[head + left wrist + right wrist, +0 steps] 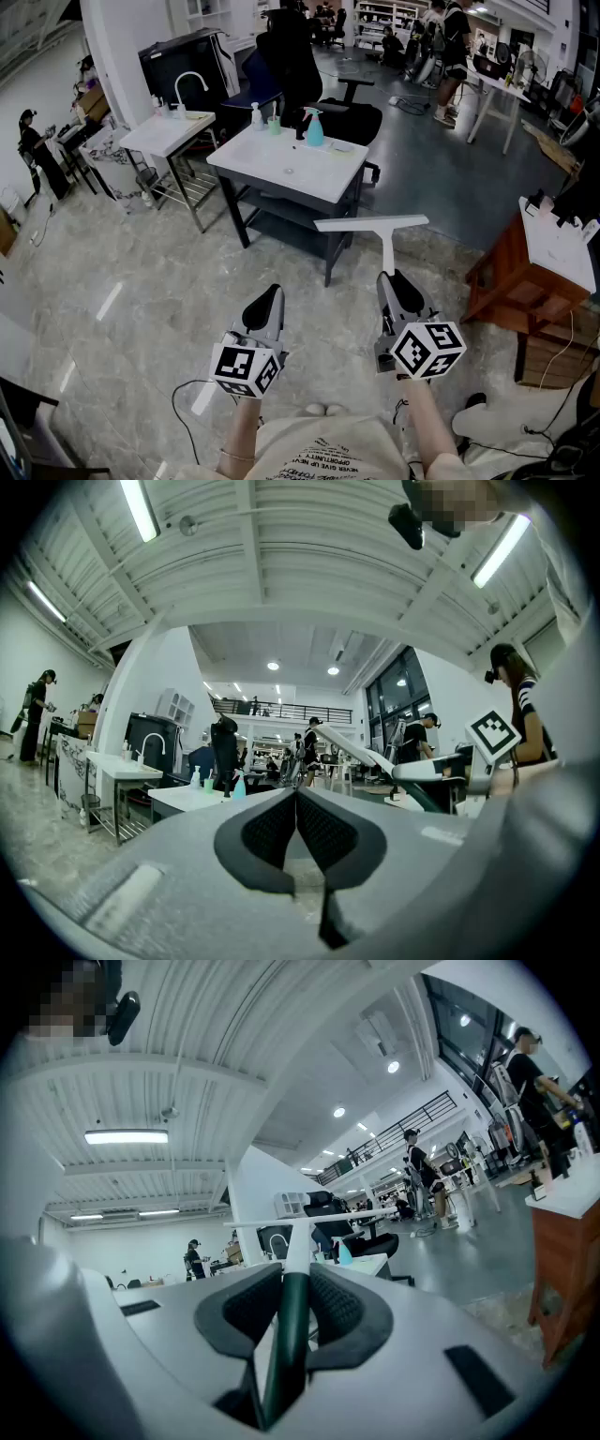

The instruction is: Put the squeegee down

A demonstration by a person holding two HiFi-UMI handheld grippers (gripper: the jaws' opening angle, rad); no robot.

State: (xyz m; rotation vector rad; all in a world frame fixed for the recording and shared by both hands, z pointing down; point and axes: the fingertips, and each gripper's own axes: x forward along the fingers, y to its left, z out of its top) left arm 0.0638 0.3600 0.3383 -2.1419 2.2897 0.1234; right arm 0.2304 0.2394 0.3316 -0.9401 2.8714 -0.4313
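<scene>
The squeegee (372, 224) has a long white blade and a dark green handle. Its handle sits between the pads of my right gripper (391, 278), which is shut on it and holds it level in the air, blade forward, short of the white table (281, 173). In the right gripper view the green handle (284, 1335) runs up through the right gripper (295, 1274) to the white blade (309, 1215). My left gripper (269, 296) hangs beside it on the left, shut with nothing in it; in its own view the left gripper (296, 803) has its pads touching.
On the white table stand a teal spray bottle (314, 128) and small bottles. A second table with a faucet (169, 131) is to its left, a black office chair (309, 66) behind. A wooden stand (511, 281) is at the right. People work in the background.
</scene>
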